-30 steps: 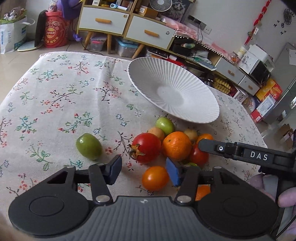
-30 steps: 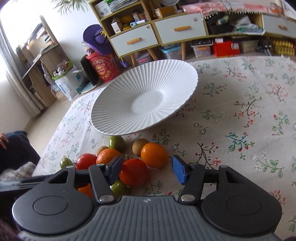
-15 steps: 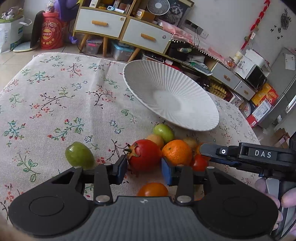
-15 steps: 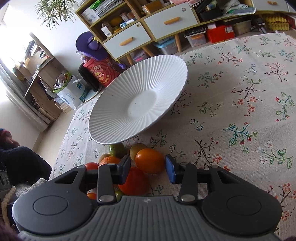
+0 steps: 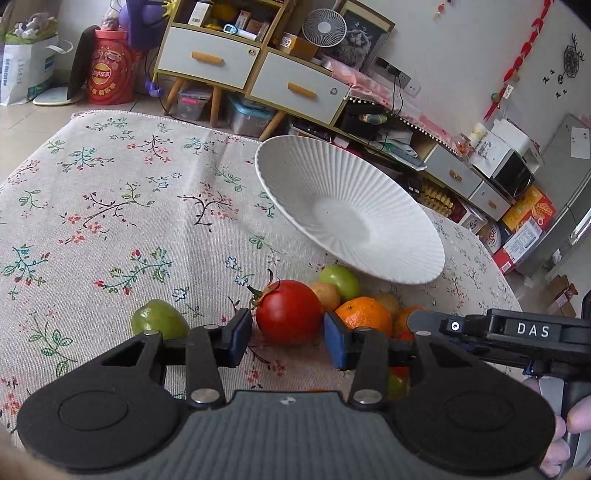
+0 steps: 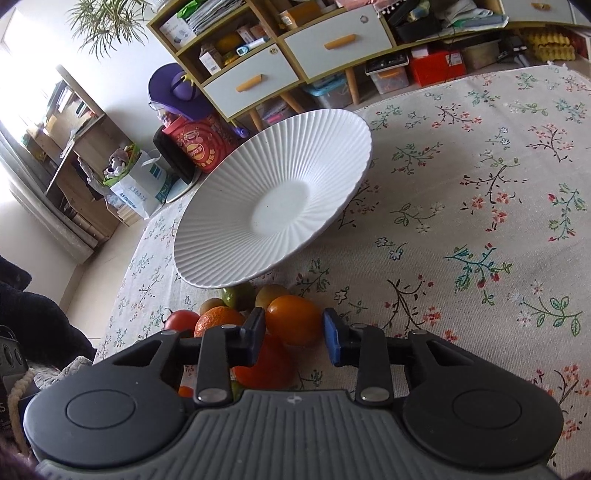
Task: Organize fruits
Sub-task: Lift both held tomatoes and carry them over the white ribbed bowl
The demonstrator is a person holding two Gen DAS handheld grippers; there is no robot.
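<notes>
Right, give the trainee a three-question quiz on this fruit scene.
1. True or false: the white ribbed plate holds no fruit.
2. The left gripper frames which fruit? A) green fruit B) red tomato C) mandarin
3. Fill in: the right gripper has its open jaws on either side of the ____ fruit.

Key: 1 true. 2 B, the red tomato. 3 orange.

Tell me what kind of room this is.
Most likely a lived-in home living room: a table under a floral tablecloth, a wooden drawer cabinet crammed with household clutter, and a small desk fan on top. Boxes and storage bins sit on the floor.
</notes>
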